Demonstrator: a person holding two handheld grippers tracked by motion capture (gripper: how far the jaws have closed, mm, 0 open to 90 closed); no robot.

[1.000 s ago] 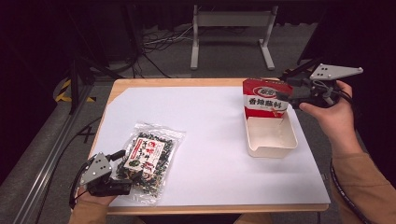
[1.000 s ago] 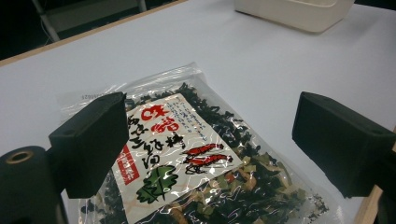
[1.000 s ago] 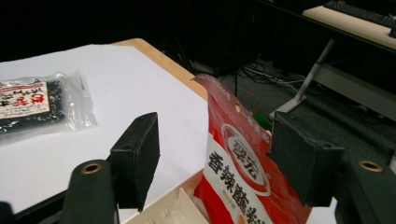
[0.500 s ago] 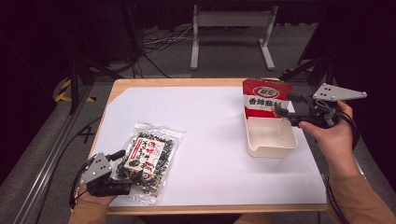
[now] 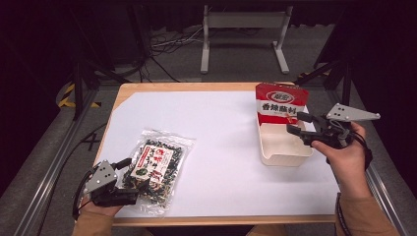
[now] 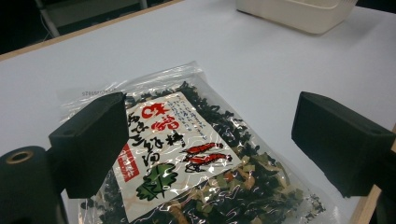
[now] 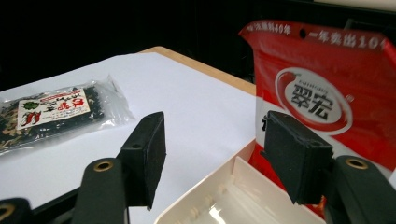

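High view: your left gripper [image 5: 129, 189] waits at the table's [image 5: 221, 118] near left corner, jaws spread and empty, the seaweed bag [image 5: 157, 168] lying flat just ahead of them. At the right edge your right gripper [image 5: 301, 127] hangs over the white tray [image 5: 283, 150], jaws apart but just now narrowing with nothing between them. The red pouch [image 5: 281, 103] stands propped at the tray's far end. Bump it and it topples; drop lower and you'll likely clip the tray wall.
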